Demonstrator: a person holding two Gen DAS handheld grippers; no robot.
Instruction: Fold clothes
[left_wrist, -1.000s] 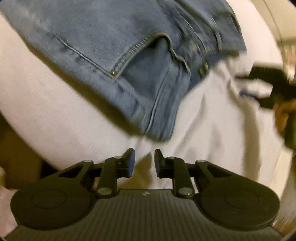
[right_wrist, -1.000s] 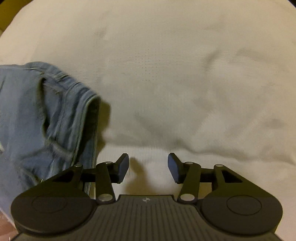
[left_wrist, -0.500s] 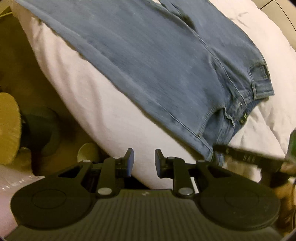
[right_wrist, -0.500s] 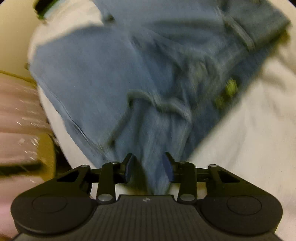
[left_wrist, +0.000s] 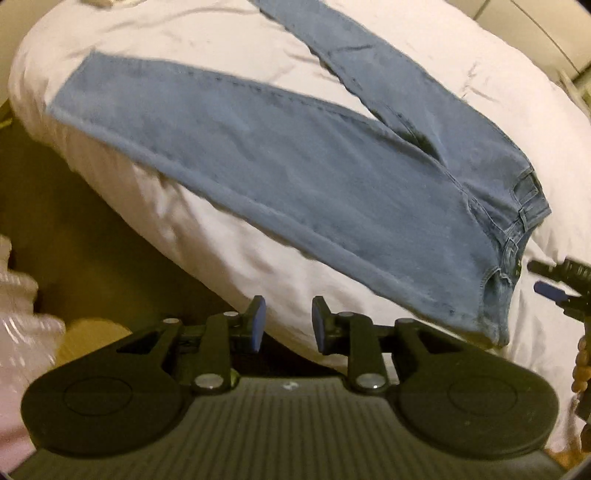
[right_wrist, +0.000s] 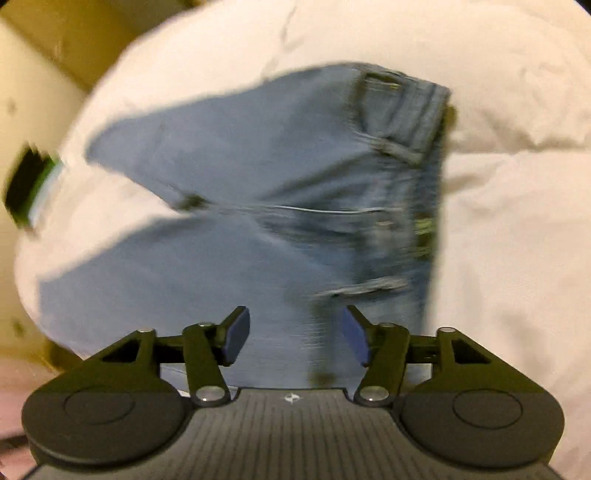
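A pair of blue jeans (left_wrist: 295, 162) lies spread on a white bed (left_wrist: 207, 243), legs running to the far left and waistband at the right. My left gripper (left_wrist: 284, 321) is open and empty, held off the bed's near edge. My right gripper (right_wrist: 291, 332) is open above the jeans' hip (right_wrist: 258, 221), close to the waistband (right_wrist: 424, 177); it holds nothing. The right gripper also shows in the left wrist view (left_wrist: 554, 284), just right of the waistband.
The white duvet (right_wrist: 517, 240) covers the whole bed. Below the bed's near edge lies a dark floor (left_wrist: 44, 206) with a pale plastic-wrapped bundle (left_wrist: 22, 325) at the left. A dark, green-edged object (right_wrist: 29, 184) shows blurred at the left.
The left gripper has pulled back from the waistband, so the whole jeans show. The right gripper has swung from bare duvet over the jeans' hip and opened wider.
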